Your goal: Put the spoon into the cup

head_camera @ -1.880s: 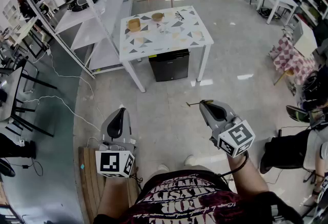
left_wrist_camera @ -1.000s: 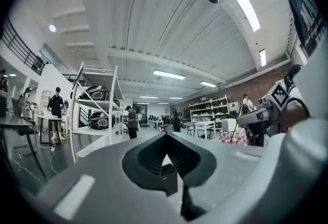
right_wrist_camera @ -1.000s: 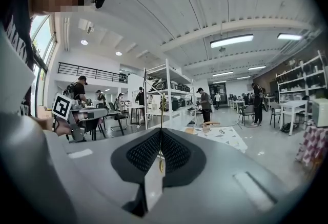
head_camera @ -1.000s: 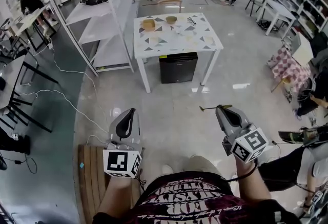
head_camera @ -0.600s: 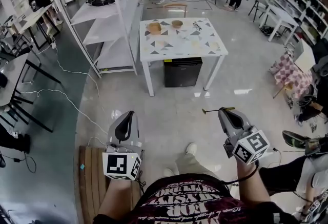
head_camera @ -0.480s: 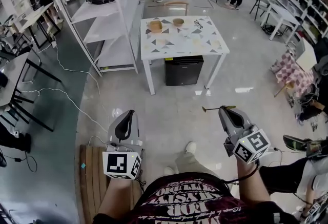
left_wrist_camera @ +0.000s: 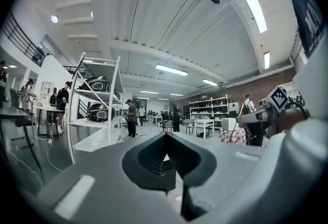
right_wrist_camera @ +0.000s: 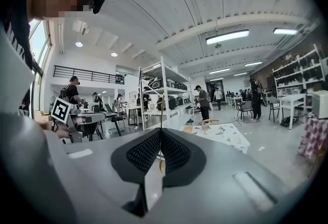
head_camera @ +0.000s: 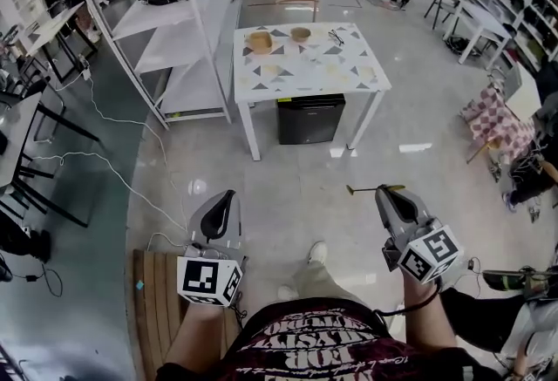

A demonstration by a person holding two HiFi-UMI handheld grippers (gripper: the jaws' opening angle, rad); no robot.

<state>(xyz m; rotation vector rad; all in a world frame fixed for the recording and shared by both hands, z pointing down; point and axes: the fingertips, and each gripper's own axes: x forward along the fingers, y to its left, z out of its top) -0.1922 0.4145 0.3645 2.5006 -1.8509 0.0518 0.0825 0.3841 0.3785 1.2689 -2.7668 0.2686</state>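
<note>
The person stands on the pale floor point(head_camera: 288, 187), well back from the white patterned bench point(head_camera: 301, 78), with a tool in each hand held out at about waist height.

The right tool point(head_camera: 382, 191) is clamped narrow on the spoon point(head_camera: 362, 190). Its thin handle sticks out sideways from the tips toward the person's left, roughly level, over bare floor and nowhere near the bench. In the right gripper view the pads point(right_wrist_camera: 143, 154) pinch the spoon point(right_wrist_camera: 161, 164) edge-on between them, a sliver of yellow showing low in the gap.

The left tool point(head_camera: 227, 194) is closed, and the left gripper view shows its tips point(left_wrist_camera: 165, 135) meeting with nothing between them.

On the far side of the bench sit two round tan vessels point(head_camera: 259, 41) point(head_camera: 301, 34), close together. One may be the cup, though from here they are too small to be sure. A black box point(head_camera: 311, 118) stands under the bench, and a white shelving rack point(head_camera: 166, 22) runs along its left. A wooden pallet point(head_camera: 157, 309) lies by the person's left foot.
</note>
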